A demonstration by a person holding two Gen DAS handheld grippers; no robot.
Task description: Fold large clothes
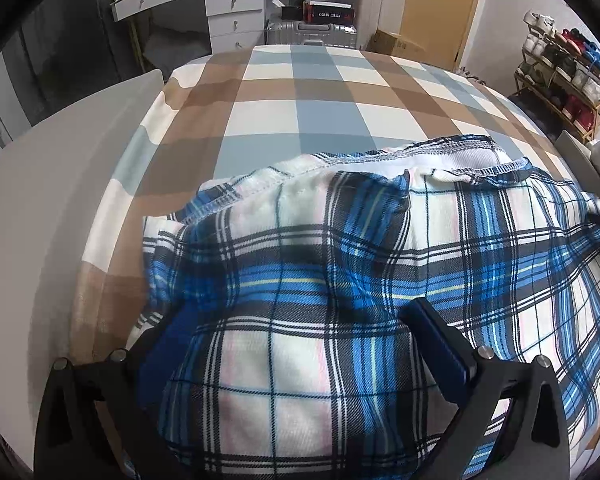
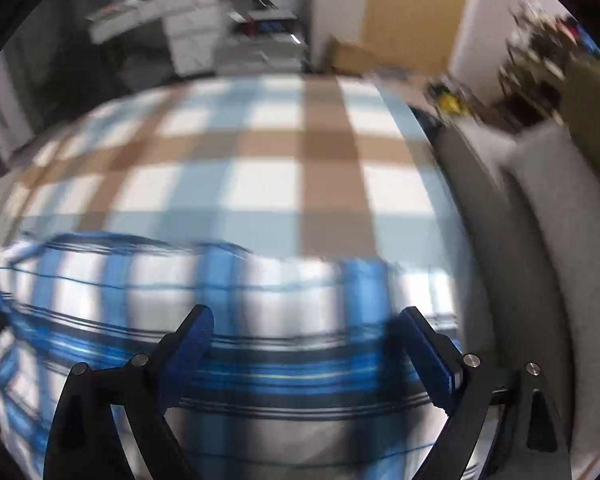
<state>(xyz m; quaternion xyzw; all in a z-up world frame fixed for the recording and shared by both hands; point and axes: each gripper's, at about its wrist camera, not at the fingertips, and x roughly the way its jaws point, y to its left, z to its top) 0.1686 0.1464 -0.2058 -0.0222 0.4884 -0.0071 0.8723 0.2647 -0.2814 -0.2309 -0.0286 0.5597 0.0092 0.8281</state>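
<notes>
A blue, white and black plaid garment [image 1: 340, 240] lies bunched on a bed with a brown, blue and white checked sheet [image 1: 300, 100]. Its stitched hem faces the far side. My left gripper [image 1: 296, 316] is open, fingers wide apart. A mound of the cloth rises between them and partly covers the left finger pad [image 1: 172, 332]. In the blurred right wrist view the same garment [image 2: 180, 280] stretches across the near part of the sheet [image 2: 260, 180]. My right gripper [image 2: 306, 316] is open just above it, with nothing pinched between its fingers.
A grey padded bed edge [image 1: 40, 200] runs along the left, and another grey edge [image 2: 540, 240] along the right. Beyond the foot of the bed stand white drawers [image 1: 228, 4], a silver suitcase [image 1: 312, 34], a wooden door [image 1: 440, 0] and a shoe rack [image 1: 564, 72].
</notes>
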